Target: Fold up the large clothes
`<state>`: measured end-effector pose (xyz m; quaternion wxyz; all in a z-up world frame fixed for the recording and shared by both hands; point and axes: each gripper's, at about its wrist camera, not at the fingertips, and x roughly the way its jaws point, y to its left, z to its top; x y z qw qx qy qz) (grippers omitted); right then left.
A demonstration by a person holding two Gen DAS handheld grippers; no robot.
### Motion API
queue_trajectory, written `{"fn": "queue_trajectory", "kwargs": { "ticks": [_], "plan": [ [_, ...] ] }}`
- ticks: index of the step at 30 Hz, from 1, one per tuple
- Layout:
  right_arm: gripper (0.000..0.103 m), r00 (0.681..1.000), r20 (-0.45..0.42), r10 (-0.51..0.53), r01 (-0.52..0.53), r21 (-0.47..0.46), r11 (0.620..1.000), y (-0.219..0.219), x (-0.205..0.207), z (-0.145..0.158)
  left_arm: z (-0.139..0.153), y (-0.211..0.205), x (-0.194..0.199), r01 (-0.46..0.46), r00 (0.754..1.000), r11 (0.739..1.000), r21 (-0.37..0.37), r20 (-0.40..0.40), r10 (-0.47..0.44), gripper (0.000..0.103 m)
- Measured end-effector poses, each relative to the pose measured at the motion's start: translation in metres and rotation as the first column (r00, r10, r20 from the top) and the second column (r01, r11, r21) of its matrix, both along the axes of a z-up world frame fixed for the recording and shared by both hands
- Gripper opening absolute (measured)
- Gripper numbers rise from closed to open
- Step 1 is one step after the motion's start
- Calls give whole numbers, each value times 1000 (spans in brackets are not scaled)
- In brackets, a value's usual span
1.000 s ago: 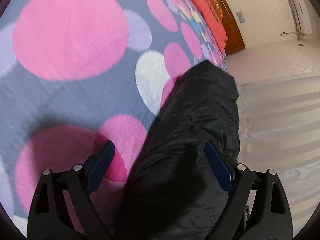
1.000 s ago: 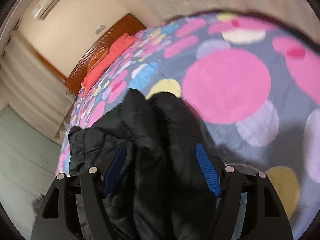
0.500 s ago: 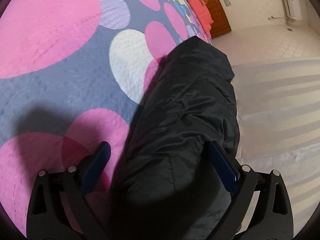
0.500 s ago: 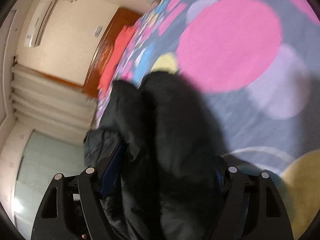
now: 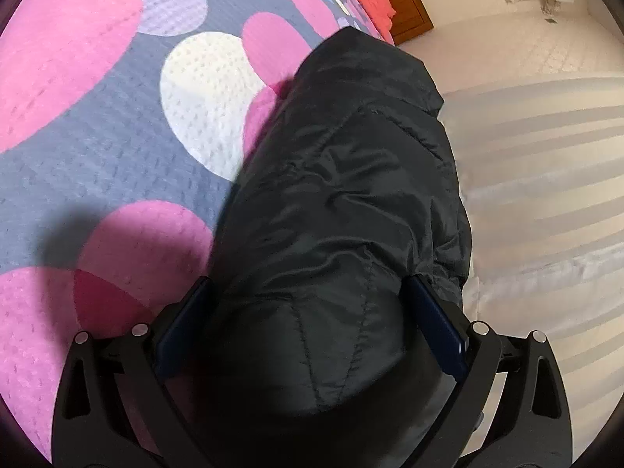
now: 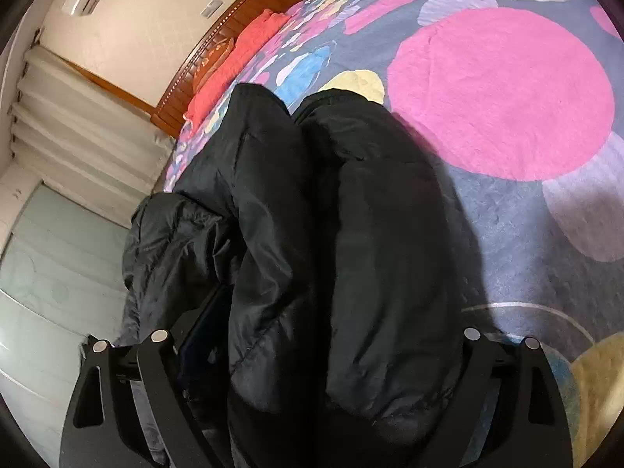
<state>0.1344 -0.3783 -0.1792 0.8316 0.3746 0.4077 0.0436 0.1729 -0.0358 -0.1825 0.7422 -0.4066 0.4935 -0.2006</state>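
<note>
Both jaws pinch the black jacket (image 5: 343, 202), left gripper (image 5: 312, 327) and, apparently, right gripper (image 6: 323, 343); bedspread (image 5: 117, 124) edge nearby.

Lighting: even indoor light, moderately bright. Puffy black quilted jacket (image 5: 343, 210) throws soft dark shadows on the grey bedspread with pink circles (image 5: 97, 179). Fisheye bending and black vignette at edges. Slight blur on pale curtains (image 5: 546, 179).

Black jacket (image 6: 351, 234) w/in right tongs (image 6: 319, 351) (spotted bedspread (image 6: 507, 89) beneath)
</note>
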Motion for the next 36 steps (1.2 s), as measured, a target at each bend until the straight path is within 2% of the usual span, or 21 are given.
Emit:
{"fn": "queue_trajectory", "kwargs": {
  "ticks": [4, 6, 8, 15, 21, 28, 36],
  "plan": [
    [80, 1000, -4, 5, -5, -33, 999, 6, -2, 1, 2, -9, 5, 18, 1000, 1000, 24, 4, -19, 97],
    [69, 1000, -3, 12, -12, -29, 1000, 4, -5, -1, 5, -14, 6, 25, 1000, 999, 32, 7, -25, 97],
    [58, 1000, 2, 26, -27, 36, 999, 3, -2, -6, 7, -17, 7, 29, 1000, 999, 45, 10, -29, 97],
    [41, 999, 25, 34, -36, 93, 995, 1, -3, -10, 21, -34, 10, 33, 999, 995, 91, 28, -36, 89],
    [34, 998, 56, 24, -29, 93, 995, 6, -7, -7, 33, -43, 9, 45, 997, 991, 127, 60, -53, 84],
    [32, 996, 81, 42, -46, 46, 998, 26, -6, 5, 46, -36, 4, 48, 992, 987, 150, 104, -64, 82],
    [31, 986, 109, 128, -136, 77, 988, 66, 29, 7, 64, 6, 10, -3, 991, 988, 157, 132, -18, 82]
  ]
}}
